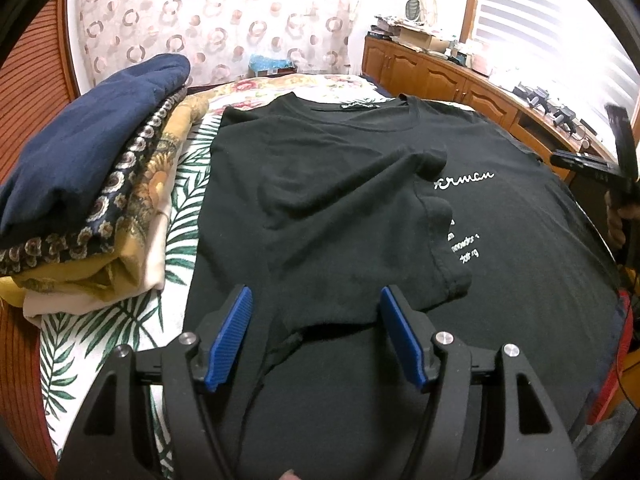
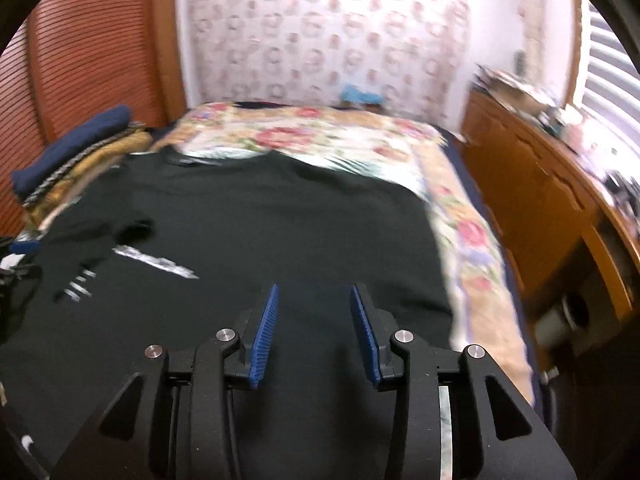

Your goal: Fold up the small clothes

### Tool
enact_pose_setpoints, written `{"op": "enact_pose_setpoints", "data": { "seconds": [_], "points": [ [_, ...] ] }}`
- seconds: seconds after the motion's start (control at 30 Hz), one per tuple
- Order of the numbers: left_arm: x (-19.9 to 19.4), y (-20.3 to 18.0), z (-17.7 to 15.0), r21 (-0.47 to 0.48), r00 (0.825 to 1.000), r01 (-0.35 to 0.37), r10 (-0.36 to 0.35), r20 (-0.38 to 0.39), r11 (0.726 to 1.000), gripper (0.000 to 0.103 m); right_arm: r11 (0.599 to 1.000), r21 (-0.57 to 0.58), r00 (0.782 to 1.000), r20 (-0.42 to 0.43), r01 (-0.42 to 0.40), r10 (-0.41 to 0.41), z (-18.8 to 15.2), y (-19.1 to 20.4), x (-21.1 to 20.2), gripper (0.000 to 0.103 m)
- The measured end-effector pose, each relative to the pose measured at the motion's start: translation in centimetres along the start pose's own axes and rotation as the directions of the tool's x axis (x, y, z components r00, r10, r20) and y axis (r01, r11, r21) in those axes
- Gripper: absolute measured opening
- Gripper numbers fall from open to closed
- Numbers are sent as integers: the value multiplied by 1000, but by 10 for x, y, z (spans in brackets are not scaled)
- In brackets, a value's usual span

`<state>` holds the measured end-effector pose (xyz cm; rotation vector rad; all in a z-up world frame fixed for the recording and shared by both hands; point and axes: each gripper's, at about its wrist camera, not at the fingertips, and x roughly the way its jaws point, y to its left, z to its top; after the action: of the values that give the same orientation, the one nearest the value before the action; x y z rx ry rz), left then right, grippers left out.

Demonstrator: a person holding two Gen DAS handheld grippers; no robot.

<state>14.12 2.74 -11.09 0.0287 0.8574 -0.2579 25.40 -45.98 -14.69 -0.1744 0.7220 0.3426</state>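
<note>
Black T-shirt (image 1: pixel 340 208), soft, light and limp, lies ahead of both empty, parted grippers—left gripper (image 1: pixel 316 336), right gripper (image 2: pixel 316 334); best pinched at hem or sleeve edge.

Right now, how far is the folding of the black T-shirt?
Done: a stack of folded clothes lies beside it, and the left sleeve is folded inward over the black T-shirt. In hand: nothing; the left claw and right claw are both open above the fabric. Left: the right side and body folds.
</note>
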Motion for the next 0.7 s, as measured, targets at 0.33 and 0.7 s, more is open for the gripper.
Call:
{"op": "enact_pose_setpoints", "data": {
  "seconds": [0.33,0.7],
  "points": [
    [15,-12,10,17,999,-29,30,-16,999,66,980,187,996,-65,70,-59,-33,-87,2,37],
    [22,-19,12,61,999,-22,25,-45,998,87,969,249,996,-83,-9,31,-16,-96,26,37]
  ]
}}
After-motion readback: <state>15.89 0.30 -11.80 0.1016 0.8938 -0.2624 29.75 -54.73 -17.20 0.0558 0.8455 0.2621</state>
